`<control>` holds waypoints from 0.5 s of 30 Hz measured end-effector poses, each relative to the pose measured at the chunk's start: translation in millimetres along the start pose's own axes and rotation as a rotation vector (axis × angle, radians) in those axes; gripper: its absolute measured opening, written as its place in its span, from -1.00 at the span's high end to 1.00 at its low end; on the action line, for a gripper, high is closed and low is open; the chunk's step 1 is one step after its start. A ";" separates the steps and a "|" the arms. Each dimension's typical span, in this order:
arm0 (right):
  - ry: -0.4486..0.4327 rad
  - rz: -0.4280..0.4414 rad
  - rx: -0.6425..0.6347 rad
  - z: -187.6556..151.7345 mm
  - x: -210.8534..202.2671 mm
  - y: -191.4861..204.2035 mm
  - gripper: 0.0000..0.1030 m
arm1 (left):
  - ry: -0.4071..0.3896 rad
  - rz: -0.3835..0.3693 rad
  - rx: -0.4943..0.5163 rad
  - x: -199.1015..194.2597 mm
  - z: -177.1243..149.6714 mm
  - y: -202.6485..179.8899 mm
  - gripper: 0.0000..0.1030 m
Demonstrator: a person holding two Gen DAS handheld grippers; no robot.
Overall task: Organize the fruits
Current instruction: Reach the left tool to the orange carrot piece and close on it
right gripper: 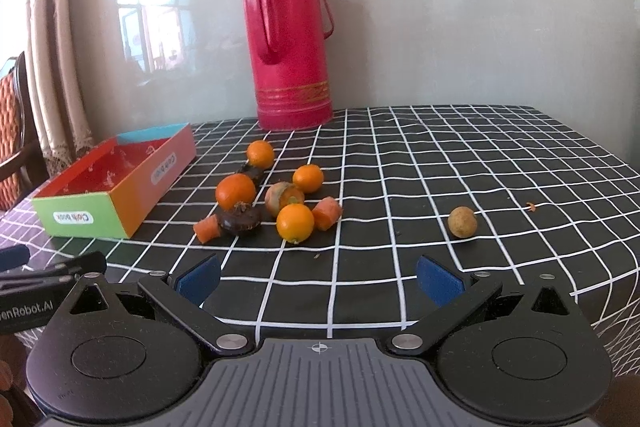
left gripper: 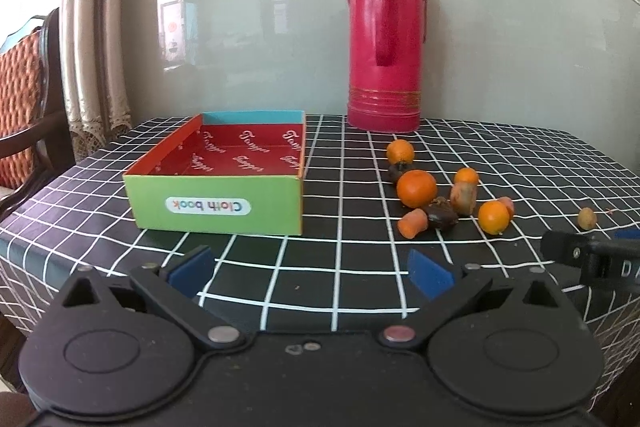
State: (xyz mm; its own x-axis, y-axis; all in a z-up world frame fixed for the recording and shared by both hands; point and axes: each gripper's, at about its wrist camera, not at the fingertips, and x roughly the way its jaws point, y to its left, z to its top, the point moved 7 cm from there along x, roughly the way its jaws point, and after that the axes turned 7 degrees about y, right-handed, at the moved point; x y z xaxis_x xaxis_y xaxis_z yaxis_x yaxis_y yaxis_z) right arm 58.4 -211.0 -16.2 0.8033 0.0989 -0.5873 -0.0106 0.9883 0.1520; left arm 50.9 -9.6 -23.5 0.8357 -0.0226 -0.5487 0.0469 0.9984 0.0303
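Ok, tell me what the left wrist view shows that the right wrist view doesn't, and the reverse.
Only the left wrist view shows the box's red printed floor square-on, and the right gripper's tip at its edge. Only the right wrist view shows the open tablecloth right of the small brown fruit. Both show the box empty, the red thermos, and the clustered oranges.

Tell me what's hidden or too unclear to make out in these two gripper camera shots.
- Right wrist view: the dark fruit at the back is mostly covered by oranges.
- Left wrist view: the right gripper is cut by the right edge, so its jaws are out of sight.
- Both views: the box floor nearest the camera is behind its front wall.
- Right wrist view: the speck on the cloth is too small to identify.
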 end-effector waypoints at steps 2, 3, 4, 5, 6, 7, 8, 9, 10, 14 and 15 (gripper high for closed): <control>-0.017 -0.008 0.011 2.1 -4.1 -4.2 -1.00 | 0.016 -0.015 0.017 1.2 -1.0 -3.1 -0.89; -0.029 -0.015 0.016 3.4 -6.9 -6.7 -1.00 | 0.015 -0.028 0.025 1.2 -1.0 -5.5 -0.89; -0.043 -0.026 0.021 4.7 -9.6 -9.4 -1.00 | 0.010 -0.040 0.033 0.8 -0.8 -8.3 -0.89; -0.055 -0.040 0.024 6.0 -12.0 -12.3 -1.00 | 0.001 -0.047 0.045 0.3 -0.4 -11.6 -0.89; -0.070 -0.056 0.028 7.4 -15.3 -15.5 -1.00 | 0.001 -0.051 0.063 0.7 -0.6 -15.2 -0.89; -0.085 -0.065 0.034 8.5 -18.7 -18.6 -1.00 | -0.005 -0.055 0.083 1.1 0.3 -19.2 -0.89; -0.095 -0.067 0.041 9.3 -21.1 -21.4 -1.00 | -0.011 -0.060 0.102 1.5 1.8 -23.4 -0.88; -0.106 -0.066 0.051 10.4 -24.1 -24.9 -1.00 | -0.015 -0.074 0.110 1.0 3.1 -26.9 -0.86; -0.117 -0.062 0.062 11.4 -27.1 -28.2 -1.00 | -0.023 -0.079 0.138 1.9 5.7 -31.7 -0.81; -0.158 -0.064 0.095 14.8 -37.7 -38.9 -1.00 | -0.020 -0.112 0.226 11.8 11.4 -49.7 -0.55; -0.169 -0.068 0.098 16.4 -39.6 -40.1 -1.00 | -0.011 -0.124 0.240 15.5 11.7 -53.4 -0.46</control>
State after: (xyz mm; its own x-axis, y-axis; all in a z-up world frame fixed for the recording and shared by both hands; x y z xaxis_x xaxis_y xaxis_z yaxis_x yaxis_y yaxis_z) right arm 36.7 -256.5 14.0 0.8888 0.0033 -0.4582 0.0984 0.9753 0.1978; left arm 67.8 -63.9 -23.9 0.8211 -0.1463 -0.5517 0.2768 0.9474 0.1607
